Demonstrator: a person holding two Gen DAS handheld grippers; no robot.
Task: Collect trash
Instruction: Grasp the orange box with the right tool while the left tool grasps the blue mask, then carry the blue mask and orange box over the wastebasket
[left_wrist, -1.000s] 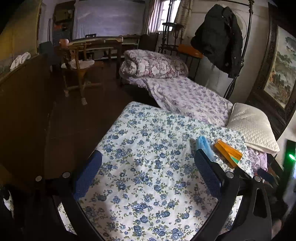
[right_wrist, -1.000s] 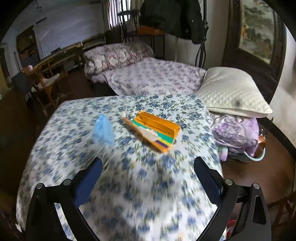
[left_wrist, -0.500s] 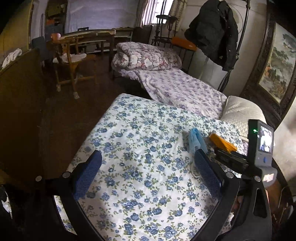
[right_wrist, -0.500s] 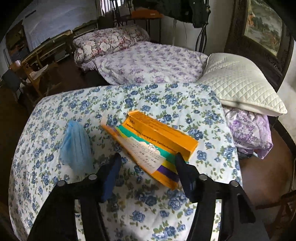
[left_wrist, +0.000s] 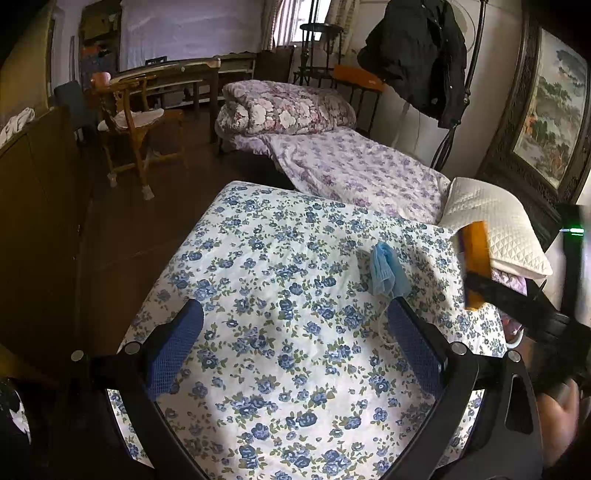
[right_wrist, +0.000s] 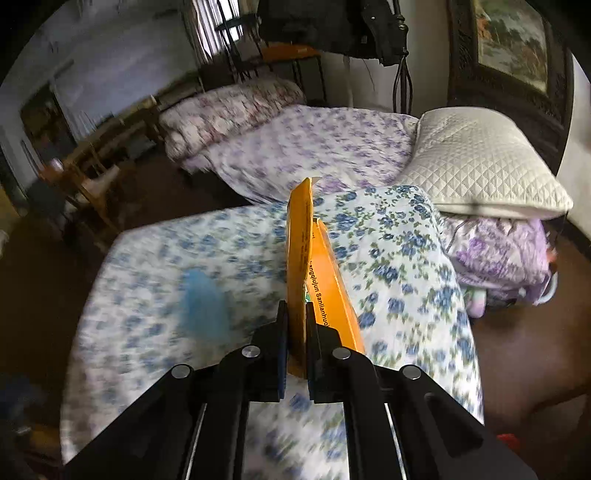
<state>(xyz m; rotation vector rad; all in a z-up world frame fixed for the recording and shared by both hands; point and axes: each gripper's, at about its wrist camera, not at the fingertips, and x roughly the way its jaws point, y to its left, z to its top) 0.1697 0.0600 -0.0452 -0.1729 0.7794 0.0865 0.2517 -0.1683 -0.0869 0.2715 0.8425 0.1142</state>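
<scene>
My right gripper (right_wrist: 295, 317) is shut on a flattened orange box (right_wrist: 308, 258), which stands on edge above the flowered blue-and-white bedspread (right_wrist: 388, 280). In the left wrist view the same orange box (left_wrist: 476, 254) hangs in the right gripper's black fingers (left_wrist: 491, 288) at the right edge. A crumpled blue face mask (left_wrist: 386, 269) lies on the bedspread (left_wrist: 280, 288), just beyond the right fingertip of my left gripper (left_wrist: 295, 332). The left gripper is open, low over the spread, with nothing between its fingers. The blue mask (right_wrist: 201, 302) is blurred in the right wrist view.
A white quilted pillow (left_wrist: 491, 225) lies at the bed's right side, on folded purple cloth (right_wrist: 506, 258). A second bed with a purple sheet (left_wrist: 354, 170) and rolled quilt (left_wrist: 284, 107) stands behind. A wooden chair (left_wrist: 133, 125) and dark floor are at the left.
My right gripper has come down around the orange box, shut on it and lifted it on edge off the bedspread. The left gripper has edged closer to the blue mask.
</scene>
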